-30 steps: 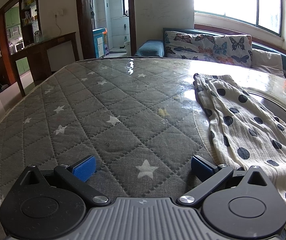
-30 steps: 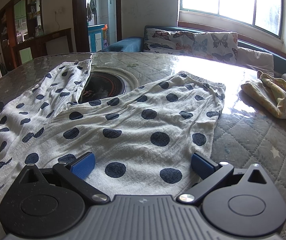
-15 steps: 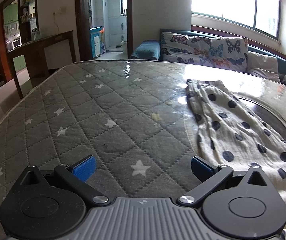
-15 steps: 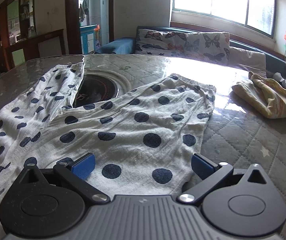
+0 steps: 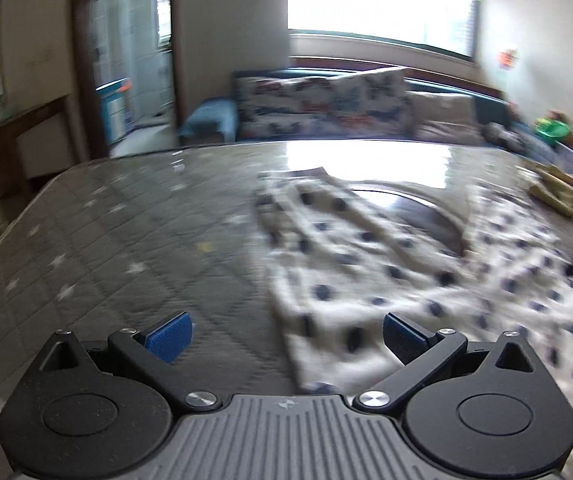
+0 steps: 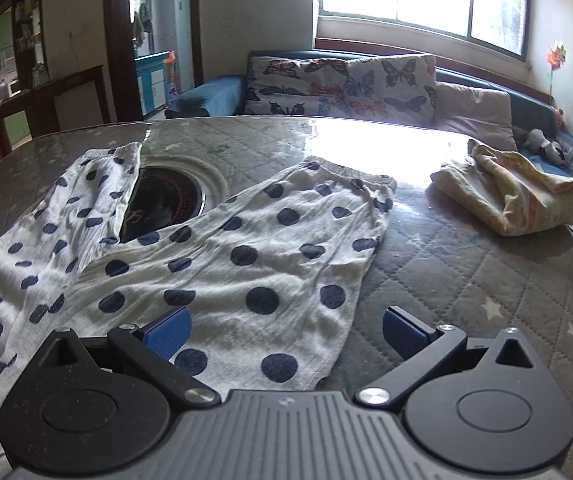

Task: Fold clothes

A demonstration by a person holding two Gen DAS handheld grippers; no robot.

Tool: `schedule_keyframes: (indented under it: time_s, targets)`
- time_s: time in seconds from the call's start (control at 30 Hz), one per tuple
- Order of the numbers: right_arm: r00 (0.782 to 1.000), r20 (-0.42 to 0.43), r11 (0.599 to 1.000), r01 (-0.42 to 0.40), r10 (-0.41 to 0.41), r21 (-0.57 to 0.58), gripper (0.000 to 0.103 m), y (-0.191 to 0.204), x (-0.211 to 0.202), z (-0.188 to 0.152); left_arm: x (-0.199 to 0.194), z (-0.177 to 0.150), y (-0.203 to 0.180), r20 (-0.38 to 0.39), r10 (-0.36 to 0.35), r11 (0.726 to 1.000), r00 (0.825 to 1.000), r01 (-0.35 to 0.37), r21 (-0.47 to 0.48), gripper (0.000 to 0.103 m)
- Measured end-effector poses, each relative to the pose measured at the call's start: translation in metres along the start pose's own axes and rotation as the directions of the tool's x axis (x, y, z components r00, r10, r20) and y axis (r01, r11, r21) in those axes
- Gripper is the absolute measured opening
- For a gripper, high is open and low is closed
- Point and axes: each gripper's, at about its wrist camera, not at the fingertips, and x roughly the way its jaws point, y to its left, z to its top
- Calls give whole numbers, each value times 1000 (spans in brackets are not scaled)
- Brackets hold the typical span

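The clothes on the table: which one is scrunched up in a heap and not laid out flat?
The yellowish cloth, bunched up at the far right of the table. The white polka-dot pants are spread out flat instead.

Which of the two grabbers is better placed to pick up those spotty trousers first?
Probably the right gripper: open, over the polka-dot trousers near their edge. The left gripper, also open, sits half over bare table cover.

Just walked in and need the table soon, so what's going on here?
A person holds two grippers over polka-dot trousers spread flat on the quilted table cover. The left gripper and right gripper are both open and hold nothing, so folding has not begun. A crumpled yellow cloth lies apart to the right. The left view is blurred.
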Motion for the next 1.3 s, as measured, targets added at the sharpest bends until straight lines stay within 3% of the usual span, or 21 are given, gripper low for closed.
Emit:
schedule_keyframes:
  time_s: [0.13, 0.27, 0.4, 0.57, 0.7, 0.83, 0.97, 1.17, 1.3]
  targets:
    - [1000, -13, 1000, 5, -5, 16, 100, -5, 0, 4, -20, -5, -39, 13, -132, 985, 991, 130, 117, 103]
    - [1000, -21, 1000, 6, -5, 27, 99, -11, 1, 7, -32, -13, -81, -10, -274, 937, 962, 270, 220, 103]
    - [1000, -30, 999, 7, -6, 38, 94, -17, 2, 10, -50, -22, -123, -58, -432, 849, 900, 427, 311, 103]
    - [999, -40, 999, 9, -7, 51, 89, -24, 4, 14, -65, -34, -166, -151, -586, 709, 796, 594, 380, 103]
    - [999, -49, 999, 15, -12, 52, 84, -30, 6, 20, -61, -44, -192, -226, -611, 642, 758, 642, 419, 101]
    - [998, -66, 998, 10, -6, 67, 75, -40, 13, 28, -56, -54, -217, -299, -625, 573, 721, 684, 451, 90]
    - [998, -67, 997, 14, -8, 80, 71, -47, 18, 34, -44, -59, -228, -327, -595, 580, 734, 674, 457, 85]
    - [997, -71, 995, 23, -16, 98, 71, -54, 29, 39, -32, -57, -227, -341, -575, 614, 744, 668, 422, 81]
    - [997, -74, 993, 30, -22, 111, 71, -58, 37, 42, -37, -57, -226, -338, -577, 611, 744, 667, 427, 78]
